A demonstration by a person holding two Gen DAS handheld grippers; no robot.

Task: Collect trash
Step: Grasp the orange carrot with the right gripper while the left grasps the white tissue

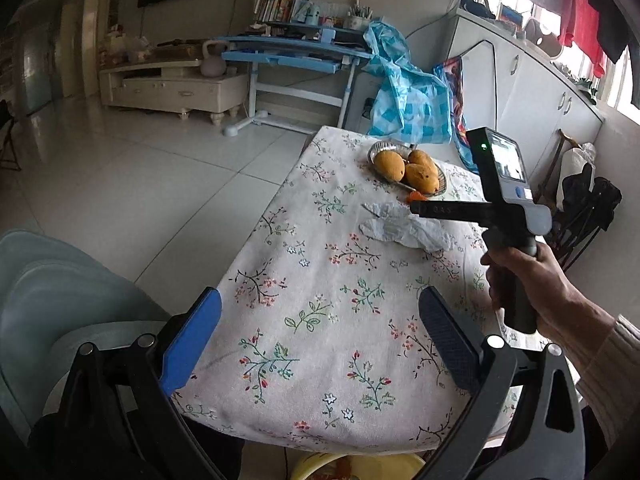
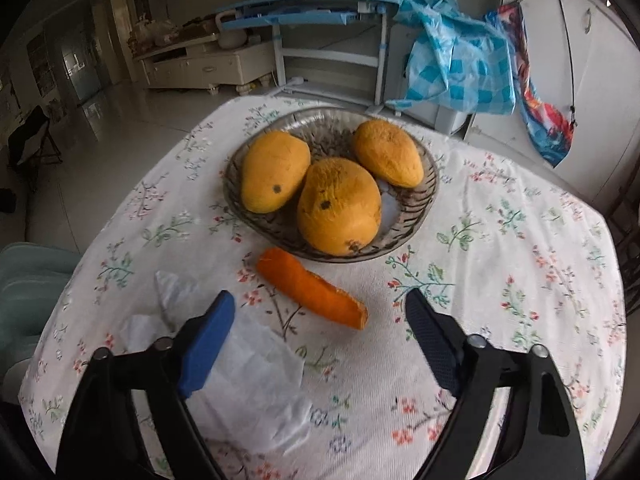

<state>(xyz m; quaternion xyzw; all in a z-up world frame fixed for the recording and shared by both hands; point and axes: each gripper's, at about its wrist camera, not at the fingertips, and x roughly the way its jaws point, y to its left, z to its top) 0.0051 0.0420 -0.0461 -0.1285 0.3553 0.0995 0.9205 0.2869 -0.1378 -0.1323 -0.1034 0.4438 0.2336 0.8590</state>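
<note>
An orange peel strip (image 2: pixel 314 289) lies on the flowered tablecloth (image 2: pixel 500 248) just in front of the fruit dish. A crumpled white tissue (image 2: pixel 256 376) lies to its left, partly under my blue left finger. My right gripper (image 2: pixel 320 300) hovers open above both, nothing between its fingers. In the left wrist view the tissue (image 1: pixel 404 226) lies mid-table and only a bit of the peel (image 1: pixel 414 197) shows behind the right gripper's finger. My left gripper (image 1: pixel 320 296) stands open over the table's near end, holding nothing.
A glass dish (image 2: pixel 420 216) holds three mangoes (image 2: pixel 338 204) beyond the peel. A pale chair (image 1: pixel 60 296) stands left of the table. A yellow bin (image 1: pixel 360 466) shows below the table's near edge. A blue checked bag (image 2: pixel 452 52) hangs behind the table.
</note>
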